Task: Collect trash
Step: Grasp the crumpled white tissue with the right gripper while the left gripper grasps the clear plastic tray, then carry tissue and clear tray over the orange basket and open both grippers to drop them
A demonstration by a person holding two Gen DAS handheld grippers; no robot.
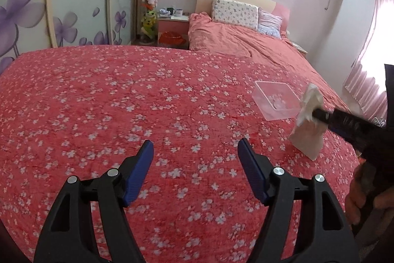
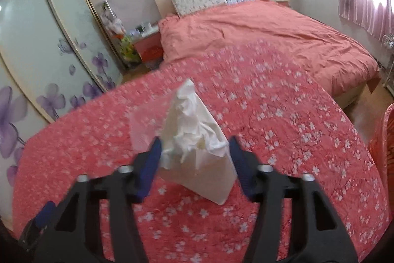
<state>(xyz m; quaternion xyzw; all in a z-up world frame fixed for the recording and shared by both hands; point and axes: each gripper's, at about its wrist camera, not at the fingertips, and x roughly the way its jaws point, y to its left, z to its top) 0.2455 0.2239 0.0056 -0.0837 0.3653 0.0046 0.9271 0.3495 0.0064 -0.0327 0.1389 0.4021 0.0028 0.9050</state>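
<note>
A crumpled white tissue (image 2: 194, 125) lies against a pale paper bag (image 2: 209, 176) over the red flowered blanket (image 2: 283, 139). My right gripper (image 2: 194, 142) has both between its blue pads, which press on either side. In the left wrist view the right gripper (image 1: 316, 113) comes in from the right, pinching the tissue (image 1: 311, 97), with the bag (image 1: 307, 139) hanging down to the blanket. A clear plastic box (image 1: 270, 83) sits just left of it. My left gripper (image 1: 195, 143) hovers open over bare blanket (image 1: 123, 102), nothing between its fingers.
A pink bed (image 1: 246, 41) with pillows (image 1: 234, 10) lies beyond the blanket. A nightstand (image 1: 173, 25) with mugs and a tube of plush toys (image 1: 150, 4) stand at the back left. Flower-printed wardrobe doors (image 1: 73, 4) line the left. A hand (image 1: 364, 199) grips the right tool.
</note>
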